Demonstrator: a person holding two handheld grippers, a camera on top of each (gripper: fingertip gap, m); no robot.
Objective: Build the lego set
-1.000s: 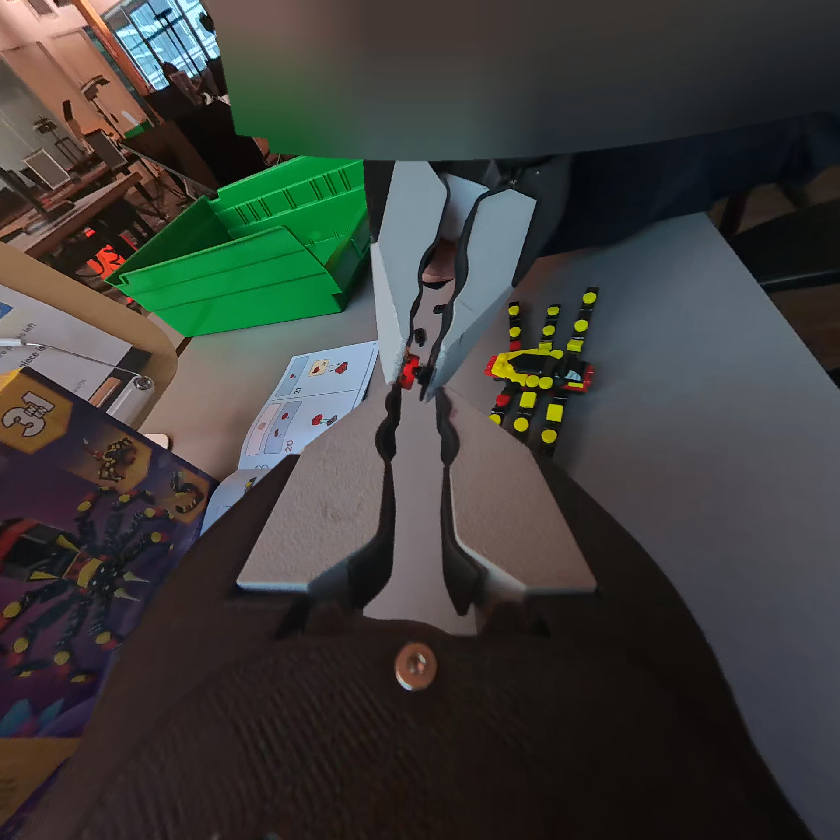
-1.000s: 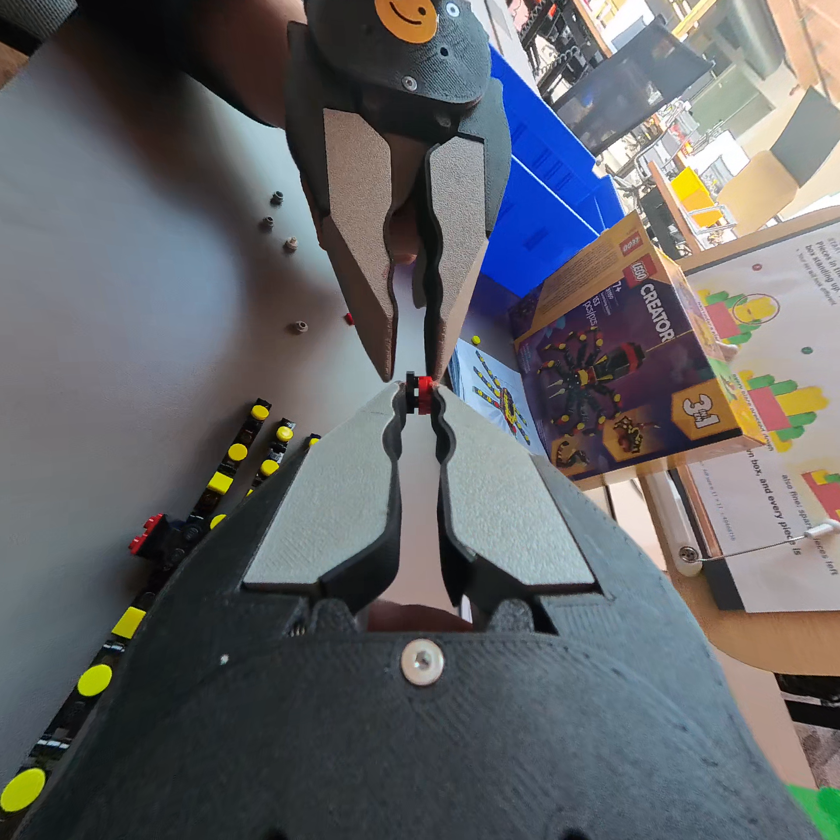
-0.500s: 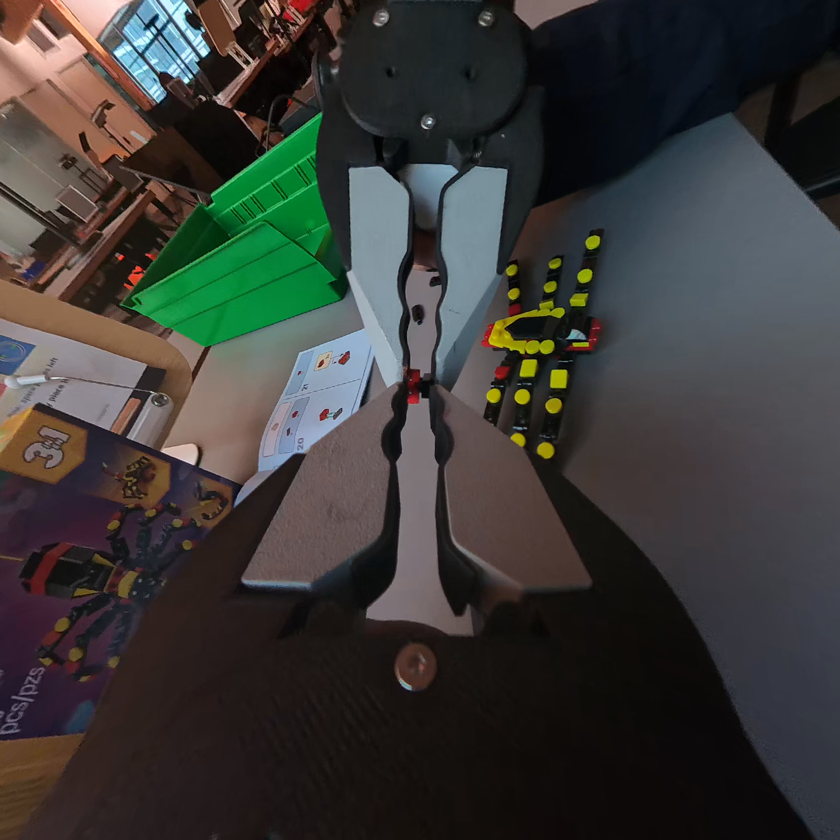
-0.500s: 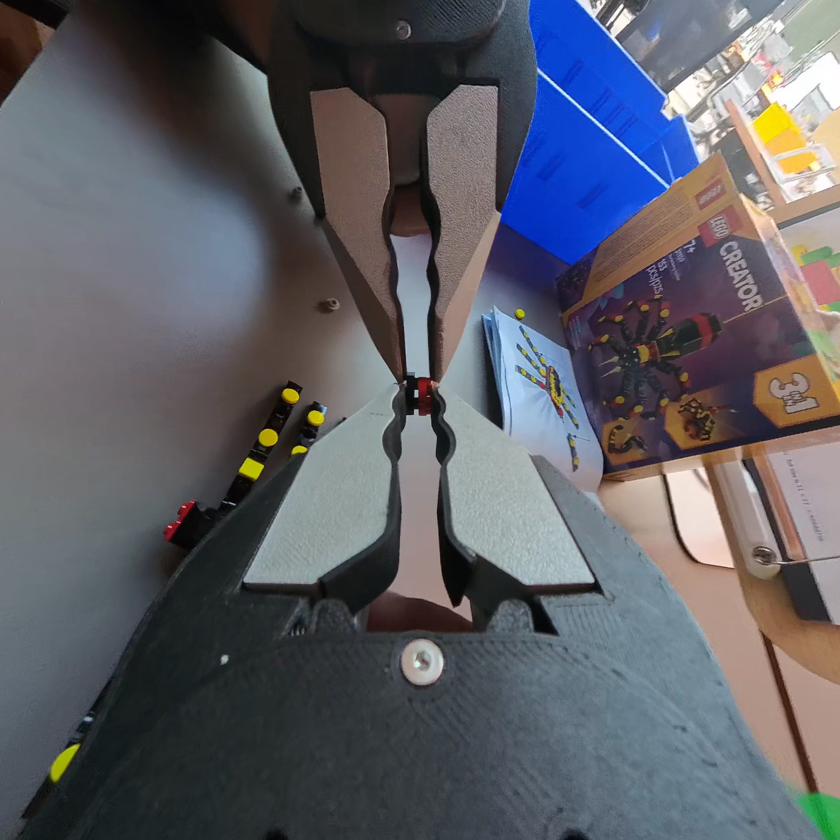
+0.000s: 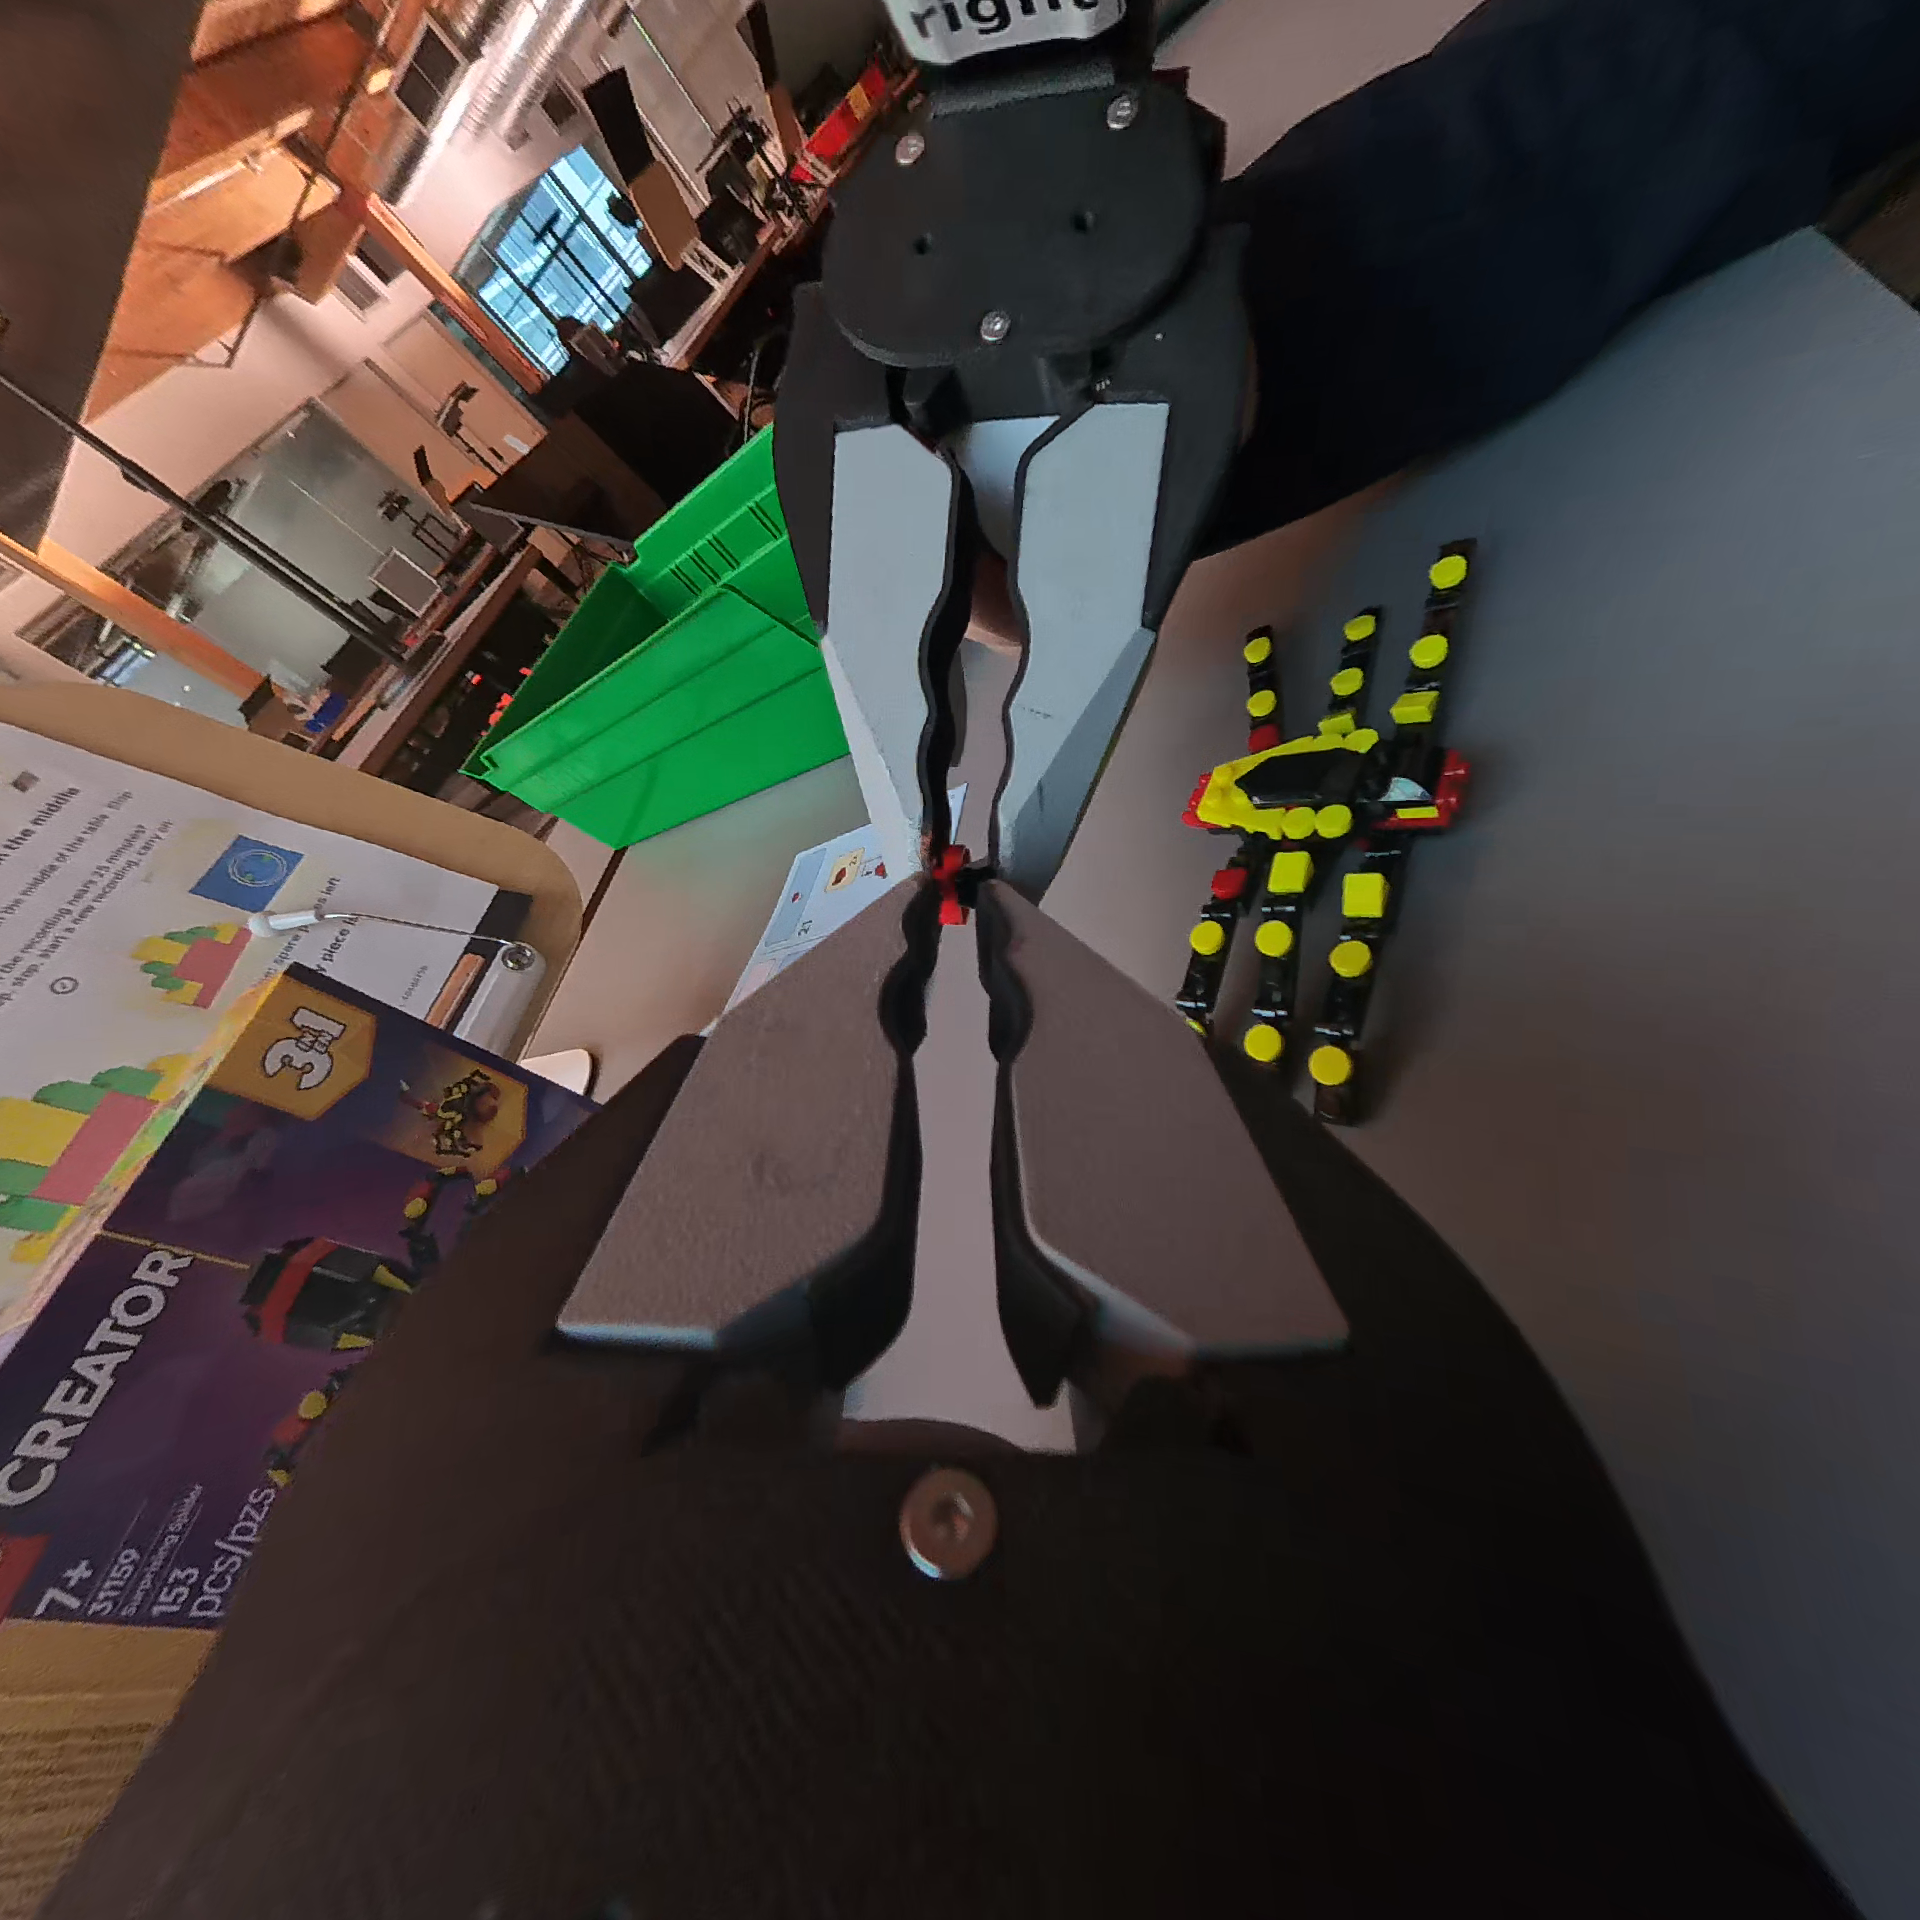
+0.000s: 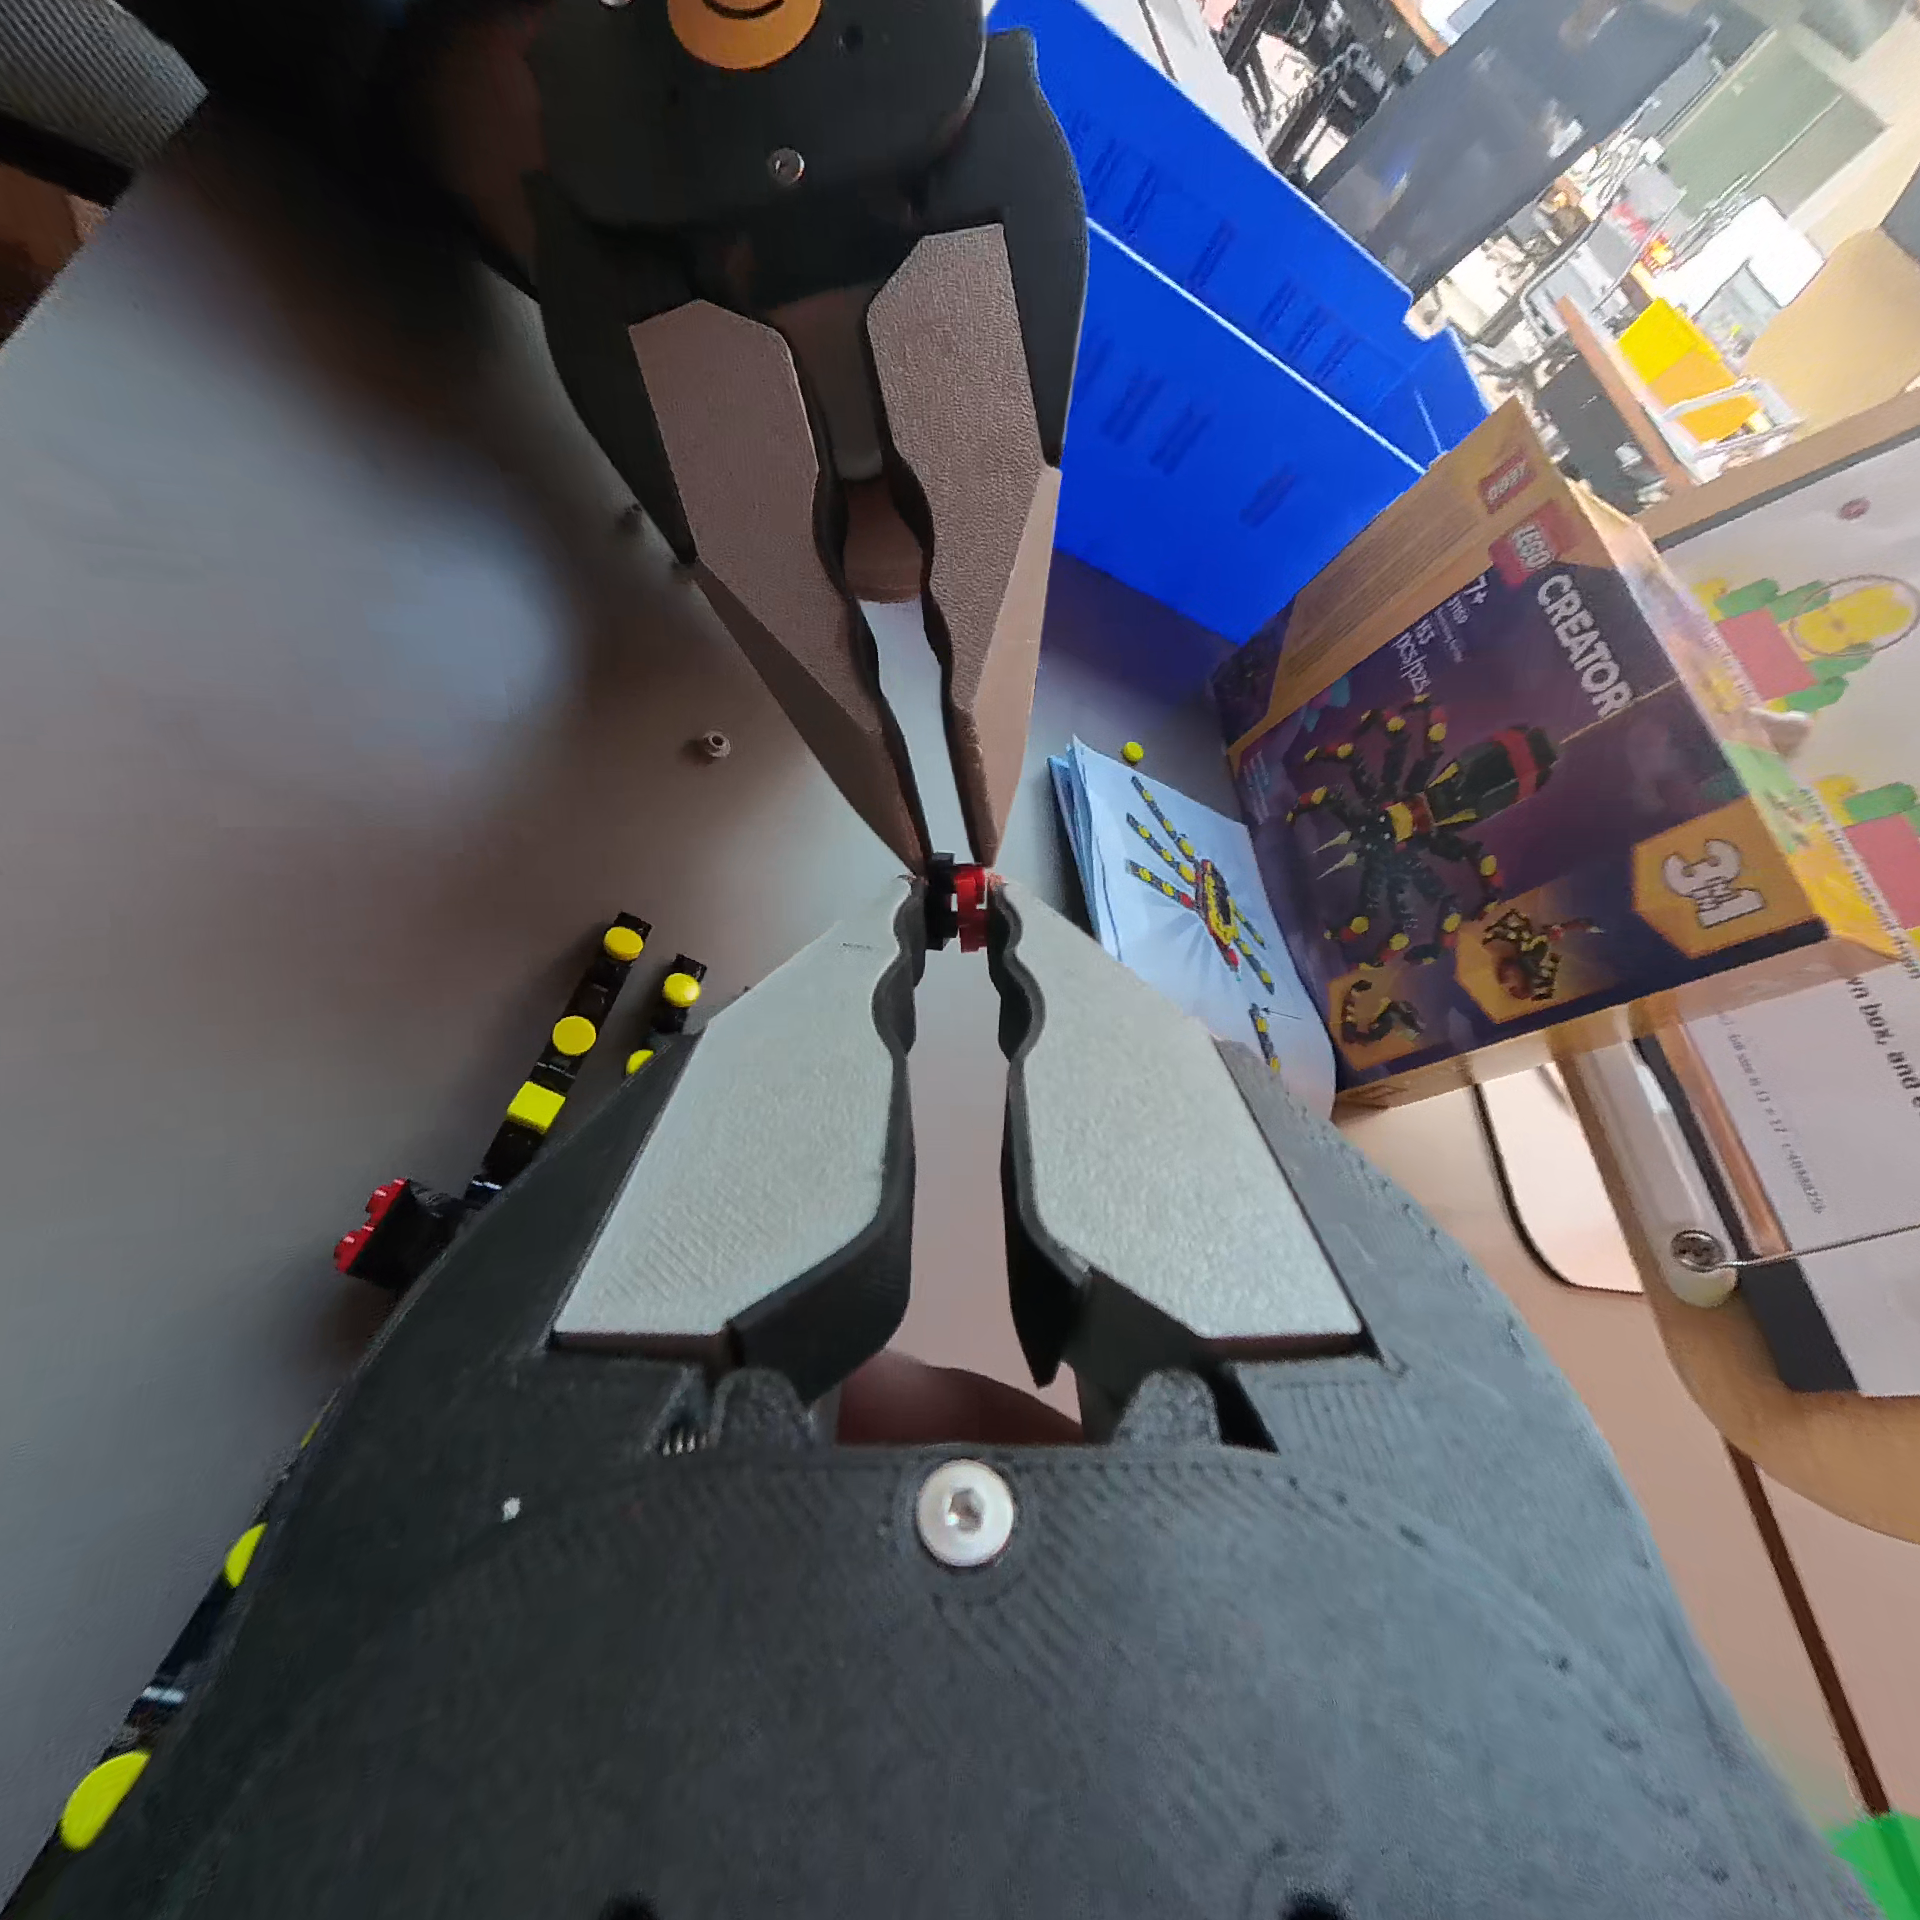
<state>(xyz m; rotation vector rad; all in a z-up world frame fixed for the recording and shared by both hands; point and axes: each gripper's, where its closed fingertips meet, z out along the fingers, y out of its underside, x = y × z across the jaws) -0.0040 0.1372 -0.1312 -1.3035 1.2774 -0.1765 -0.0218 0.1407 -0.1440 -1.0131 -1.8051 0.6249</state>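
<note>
Since a second ago you've swung both grippers tip to tip, lifted clear of the grey table (image 5: 1662, 1039). Your left gripper (image 5: 951, 914) and right gripper (image 6: 951, 914) are each nearly closed, pinching one tiny red-and-black stacked lego piece (image 6: 958, 904) from opposite ends, its short axis across the fingers. Neither is nearer; the black-and-yellow spider-leg assembly (image 5: 1320, 831) lies well apart.

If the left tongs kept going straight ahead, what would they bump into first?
Almost surely the right tongs. They point back tip to tip at the left tongs, with only the tiny red and black piece pinched between them.
</note>
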